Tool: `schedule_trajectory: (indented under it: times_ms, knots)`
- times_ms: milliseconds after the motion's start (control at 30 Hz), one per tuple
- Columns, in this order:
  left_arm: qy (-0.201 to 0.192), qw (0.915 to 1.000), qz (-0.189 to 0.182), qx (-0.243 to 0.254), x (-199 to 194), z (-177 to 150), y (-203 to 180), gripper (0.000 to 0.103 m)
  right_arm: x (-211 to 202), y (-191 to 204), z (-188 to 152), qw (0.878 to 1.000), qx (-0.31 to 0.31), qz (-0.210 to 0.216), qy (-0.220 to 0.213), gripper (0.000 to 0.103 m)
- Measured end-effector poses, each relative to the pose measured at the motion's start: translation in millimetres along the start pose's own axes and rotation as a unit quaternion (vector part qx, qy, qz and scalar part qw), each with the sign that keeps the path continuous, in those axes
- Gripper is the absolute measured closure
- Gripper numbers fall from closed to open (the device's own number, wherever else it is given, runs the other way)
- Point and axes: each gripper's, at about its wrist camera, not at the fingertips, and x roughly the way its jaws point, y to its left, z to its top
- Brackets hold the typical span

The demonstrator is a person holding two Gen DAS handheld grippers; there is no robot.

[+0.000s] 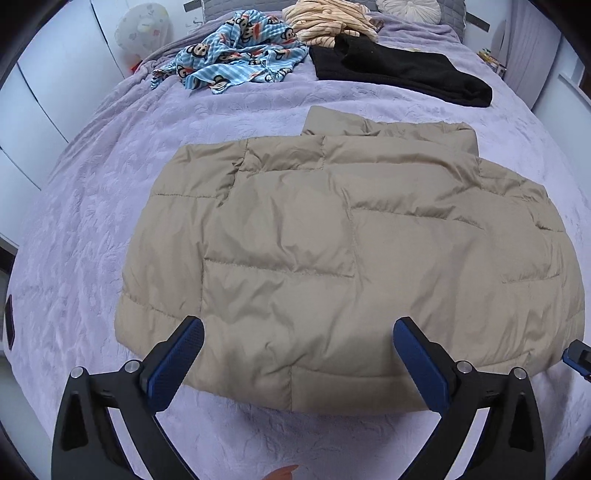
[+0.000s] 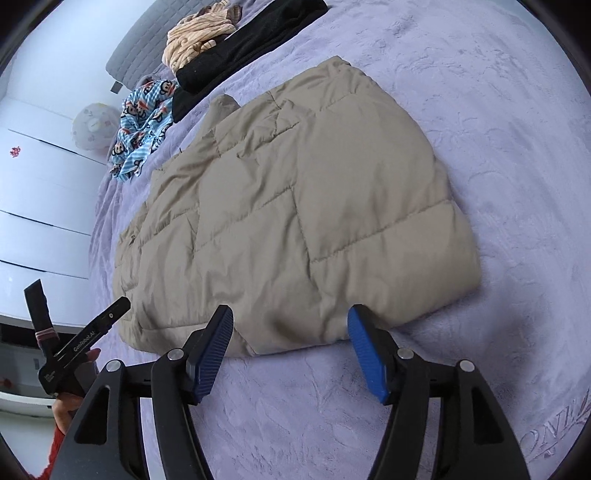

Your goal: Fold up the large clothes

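Note:
A beige quilted puffer jacket (image 1: 332,251) lies folded flat on the lilac bed cover (image 1: 92,221); it also shows in the right wrist view (image 2: 295,221). My left gripper (image 1: 297,332) is open and empty, its blue pads over the jacket's near hem. My right gripper (image 2: 290,321) is open and empty, its fingertips at the jacket's near edge, above the bed cover (image 2: 517,147). The right gripper's tip (image 1: 578,352) shows at the right edge of the left wrist view. The left gripper's body (image 2: 74,350) shows at the lower left of the right wrist view.
At the head of the bed lie a blue monkey-print garment (image 1: 236,51), a striped cream garment (image 1: 328,20) and a folded black garment (image 1: 399,70). A grey headboard (image 2: 147,40) and white cupboard doors (image 2: 40,177) stand to the left.

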Motion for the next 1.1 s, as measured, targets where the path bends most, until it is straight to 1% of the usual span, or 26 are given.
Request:
schedule_trajectory:
  times_ms: [33,167,200,233,300,333,367,400,433,533,667,700,767,833,867,967,1100]
  knots:
    - [0.004,1.0000,-0.004,-0.002,0,-4,0,0.000,0,-3,-2,1.000,0.000,0.002,0.002,0.029]
    - [0.027,0.9993,-0.022,-0.011,5,-23,8,0.000,2,-10,-14,1.000,0.009,-0.001,0.008,0.027]
    - [0.033,0.9990,-0.025,-0.014,7,-28,12,0.000,2,-11,-16,1.000,0.013,0.001,0.009,0.026]
    - [0.037,0.9987,-0.030,-0.016,9,-32,17,0.000,2,-12,-19,1.000,0.018,0.007,0.009,0.021]
    - [0.046,0.9982,-0.035,-0.015,14,-40,26,0.000,3,-11,-25,1.000,0.024,0.010,0.005,0.021]
    - [0.054,0.9979,-0.035,-0.012,17,-43,30,0.000,4,-10,-27,1.000,0.027,0.009,0.003,0.019]
    - [0.061,0.9975,-0.033,-0.009,20,-46,34,0.000,6,-10,-30,0.999,0.034,0.009,0.002,0.009]
    - [0.066,0.9973,-0.031,-0.006,21,-48,38,0.000,8,-11,-34,0.999,0.045,0.012,0.002,0.007]
    - [0.066,0.9974,-0.027,-0.005,21,-49,43,0.000,12,-13,-36,0.998,0.057,0.015,0.005,0.000]
    - [0.059,0.9981,-0.009,-0.016,22,-52,61,0.000,19,-11,-43,0.996,0.085,0.021,0.003,0.000]
    - [0.065,0.9974,-0.006,-0.031,30,-53,84,0.000,24,-9,-50,0.994,0.110,0.025,-0.001,0.000]
    - [0.069,0.9971,-0.011,-0.031,33,-54,89,0.000,26,-9,-52,0.993,0.118,0.028,0.003,0.000]
    - [0.082,0.9951,-0.041,-0.037,39,-56,95,0.000,29,-10,-54,0.991,0.128,0.025,0.010,0.000]
    - [0.087,0.9919,-0.070,-0.060,41,-59,103,0.000,26,-11,-55,0.990,0.138,0.008,-0.004,0.000]
    - [0.087,0.9899,-0.087,-0.071,41,-61,107,0.000,24,-13,-54,0.989,0.145,0.008,-0.012,0.000]
    - [0.087,0.9845,-0.114,-0.101,46,-63,118,0.000,23,-22,-51,0.983,0.177,0.031,-0.031,0.000]
    - [0.090,0.9739,-0.149,-0.146,56,-64,140,0.000,28,-31,-45,0.976,0.209,0.048,-0.034,0.000]
